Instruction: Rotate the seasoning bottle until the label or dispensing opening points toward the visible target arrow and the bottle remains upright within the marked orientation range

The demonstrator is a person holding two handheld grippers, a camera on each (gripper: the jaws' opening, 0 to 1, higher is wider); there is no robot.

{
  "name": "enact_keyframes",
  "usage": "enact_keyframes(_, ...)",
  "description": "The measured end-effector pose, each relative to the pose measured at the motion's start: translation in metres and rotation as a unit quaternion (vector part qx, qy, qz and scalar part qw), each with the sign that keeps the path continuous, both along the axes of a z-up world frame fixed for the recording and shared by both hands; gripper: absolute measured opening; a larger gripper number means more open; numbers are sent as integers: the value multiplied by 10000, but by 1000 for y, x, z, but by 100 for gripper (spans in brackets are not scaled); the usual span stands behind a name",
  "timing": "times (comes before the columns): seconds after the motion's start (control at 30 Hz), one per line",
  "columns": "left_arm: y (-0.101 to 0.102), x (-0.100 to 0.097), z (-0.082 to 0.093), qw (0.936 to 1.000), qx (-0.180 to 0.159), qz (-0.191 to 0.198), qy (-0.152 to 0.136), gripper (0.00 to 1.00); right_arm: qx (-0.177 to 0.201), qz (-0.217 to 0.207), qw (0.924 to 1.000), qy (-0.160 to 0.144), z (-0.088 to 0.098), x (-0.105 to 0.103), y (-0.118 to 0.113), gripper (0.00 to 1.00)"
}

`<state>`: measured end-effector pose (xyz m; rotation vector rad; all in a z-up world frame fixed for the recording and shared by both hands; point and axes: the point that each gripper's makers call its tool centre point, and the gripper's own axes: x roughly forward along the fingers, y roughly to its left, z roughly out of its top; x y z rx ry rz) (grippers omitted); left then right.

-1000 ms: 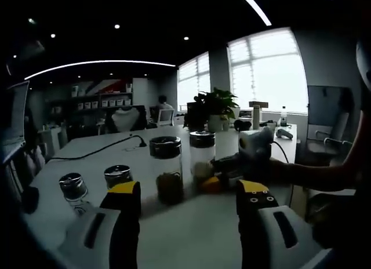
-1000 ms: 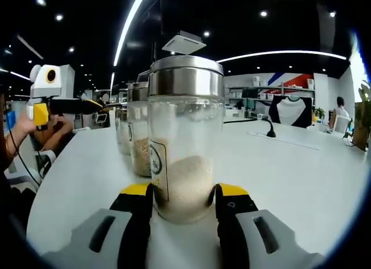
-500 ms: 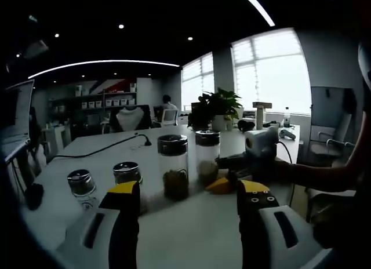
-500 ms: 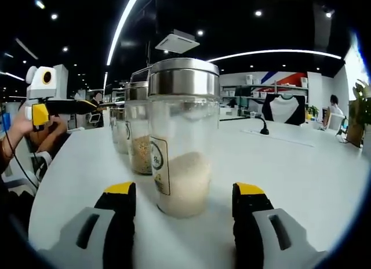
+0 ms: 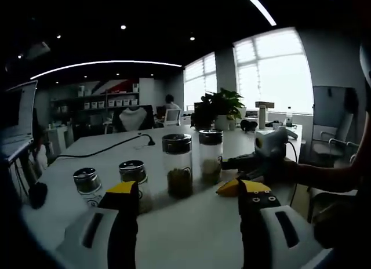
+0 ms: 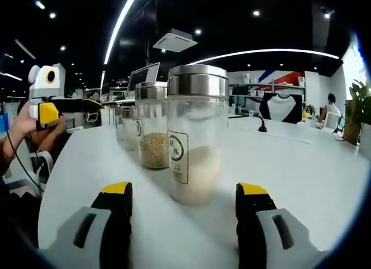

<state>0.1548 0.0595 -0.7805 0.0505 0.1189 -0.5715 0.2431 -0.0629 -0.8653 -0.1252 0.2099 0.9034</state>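
In the right gripper view, the right gripper (image 6: 182, 195) stood with jaws spread wide and empty just short of the seasoning bottle (image 6: 196, 134), which sat upright on the white table (image 6: 301, 176). Behind it stood a grain-filled jar (image 6: 153, 125). Farther off, the left gripper (image 5: 186, 195) hung open, holding nothing.

An open-plan office; a long white table (image 5: 191, 222) runs toward shelves of boxes (image 5: 107, 95), a monitor (image 6: 145, 73), a potted plant (image 5: 217, 106), a swivel chair (image 5: 327, 130) by bright blinded windows (image 5: 272, 69); ceiling strip lights (image 5: 104, 64) overhead.
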Motion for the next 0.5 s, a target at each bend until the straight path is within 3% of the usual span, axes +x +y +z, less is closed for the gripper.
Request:
enact_keyframes(0.27,3,-2,-2,10000,12,31,33,76,2,-105,9999,126,-1,-8,-6,87)
enact_keyframes(0.4,3,-4,-8,9996,231,-4,157,94,138,19,9996,229,2,-20,0,92)
enact_keyframes(0.5,4,-4,-9,9995,258,15,174,95,100,60,9998,171,4,-27,2,93)
